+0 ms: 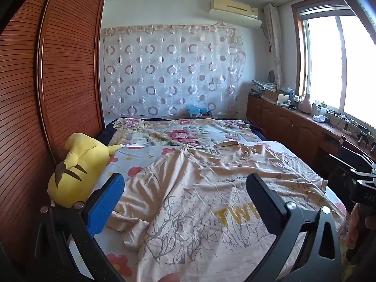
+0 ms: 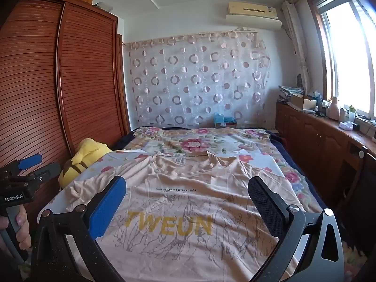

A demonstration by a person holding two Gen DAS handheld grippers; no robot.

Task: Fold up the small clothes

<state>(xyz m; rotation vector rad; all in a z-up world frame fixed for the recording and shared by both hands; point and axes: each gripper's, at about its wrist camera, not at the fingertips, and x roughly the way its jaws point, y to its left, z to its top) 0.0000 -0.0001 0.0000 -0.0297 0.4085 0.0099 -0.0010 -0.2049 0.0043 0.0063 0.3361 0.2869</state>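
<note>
A beige T-shirt (image 1: 202, 202) (image 2: 188, 202) with yellow lettering and a grey branch print lies spread face up on the bed, collar away from me, still wrinkled. My left gripper (image 1: 185, 202) hovers above its left half, jaws wide open and nothing between them. My right gripper (image 2: 188, 202) hangs over the shirt's chest, also wide open and holding nothing. In the right wrist view, the left gripper (image 2: 35, 164) shows at the left edge with a hand on its handle. Part of the right gripper (image 1: 362, 183) appears at the right edge of the left wrist view.
A yellow plush toy (image 1: 77, 174) (image 2: 80, 159) lies at the bed's left edge against a wooden louvred wardrobe (image 1: 47, 94). A floral bedcover (image 1: 183, 134) stretches behind the shirt. A low wooden cabinet (image 2: 317, 131) crowded with bottles and boxes runs under the window on the right.
</note>
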